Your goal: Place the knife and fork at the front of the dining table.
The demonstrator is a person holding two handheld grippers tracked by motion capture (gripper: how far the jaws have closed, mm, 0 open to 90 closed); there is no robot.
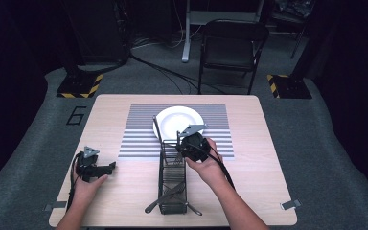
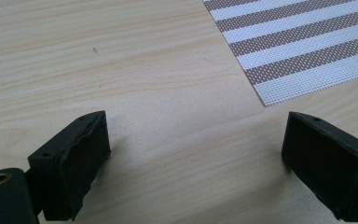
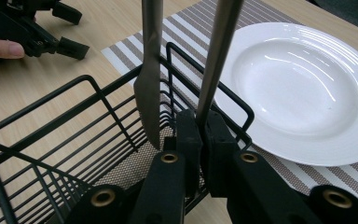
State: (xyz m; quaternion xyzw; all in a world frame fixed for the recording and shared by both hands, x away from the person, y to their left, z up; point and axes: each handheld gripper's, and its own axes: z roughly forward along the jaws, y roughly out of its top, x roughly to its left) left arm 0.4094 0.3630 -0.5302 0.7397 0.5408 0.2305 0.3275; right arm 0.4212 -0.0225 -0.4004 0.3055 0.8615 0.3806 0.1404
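My right gripper (image 1: 188,146) (image 3: 200,127) is shut on the slim handle of a metal utensil (image 3: 216,60), held upright at the far end of a black wire basket (image 1: 161,178) (image 3: 51,120). Its working end is hidden by the jaws. Beside it a table knife (image 3: 149,84) (image 1: 157,128) stands in the basket, blade tip down. A white plate (image 1: 175,120) (image 3: 307,84) lies on a striped placemat (image 1: 139,139) (image 2: 307,42) just beyond. My left gripper (image 1: 106,167) (image 2: 196,149) rests open on the bare wood at the left, nothing between its jaws; the right gripper view shows it (image 3: 37,28) too.
More cutlery (image 1: 168,195) lies across the basket's near end, some poking past the wire. The wooden table (image 1: 268,158) ends close to the person's side. A black folding chair (image 1: 232,43) and cables stand on the floor behind the table.
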